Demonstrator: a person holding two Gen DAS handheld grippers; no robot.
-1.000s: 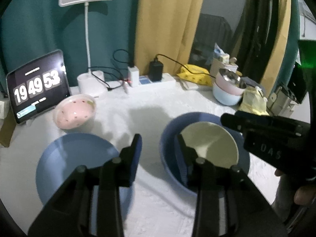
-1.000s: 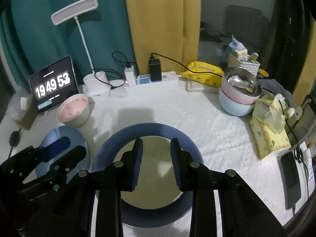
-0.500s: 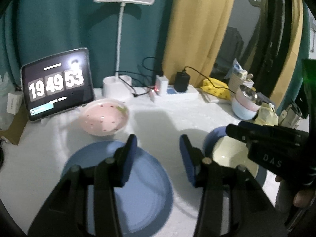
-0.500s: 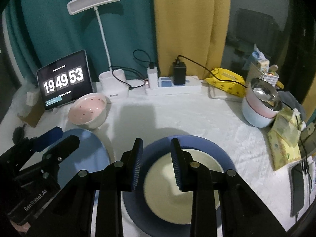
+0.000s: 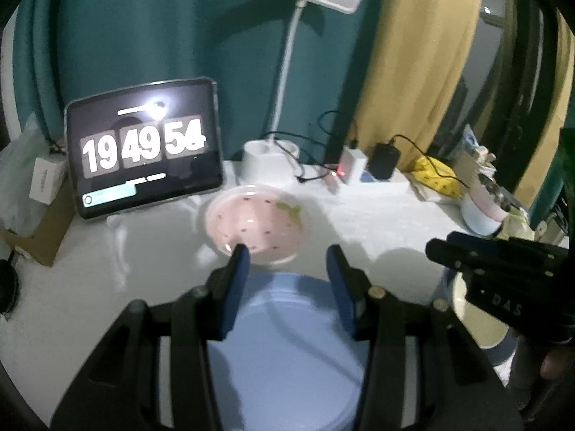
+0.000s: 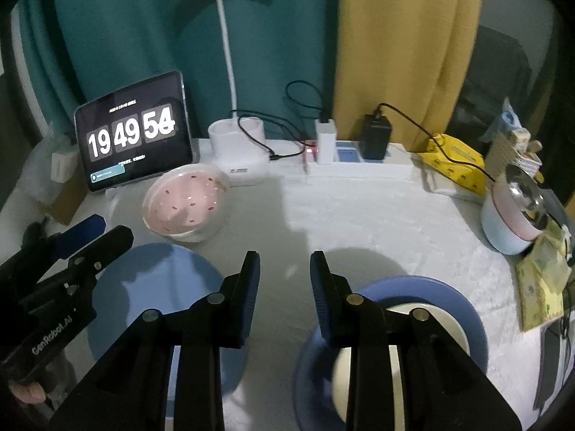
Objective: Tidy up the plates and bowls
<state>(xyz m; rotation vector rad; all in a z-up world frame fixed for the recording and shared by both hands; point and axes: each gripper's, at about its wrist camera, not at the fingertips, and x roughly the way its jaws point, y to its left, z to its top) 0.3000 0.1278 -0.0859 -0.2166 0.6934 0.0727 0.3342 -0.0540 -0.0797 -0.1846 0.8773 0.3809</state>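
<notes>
A pink spotted bowl (image 5: 258, 223) sits on the white table near the clock tablet; it also shows in the right wrist view (image 6: 187, 205). A light blue plate (image 5: 284, 352) lies just below my left gripper (image 5: 287, 255), which is open and empty, pointing at the pink bowl's near rim. In the right wrist view the light blue plate (image 6: 154, 287) lies left. A cream plate (image 6: 435, 323) rests on a dark blue plate (image 6: 470, 316) at the right. My right gripper (image 6: 284, 262) is open and empty, above the table between the two blue plates.
A tablet clock (image 6: 133, 133), a white desk lamp (image 6: 239, 158) and a power strip with chargers (image 6: 355, 165) line the back edge. Stacked pink and blue bowls with a steel bowl (image 6: 514, 219), yellow packets (image 6: 456, 168) and a phone (image 6: 553, 359) crowd the right side.
Both grippers swung left and forward. My left gripper moved from the dark blue plate over the light blue plate toward the pink bowl. The cream and dark blue plates shifted right in the right view.
</notes>
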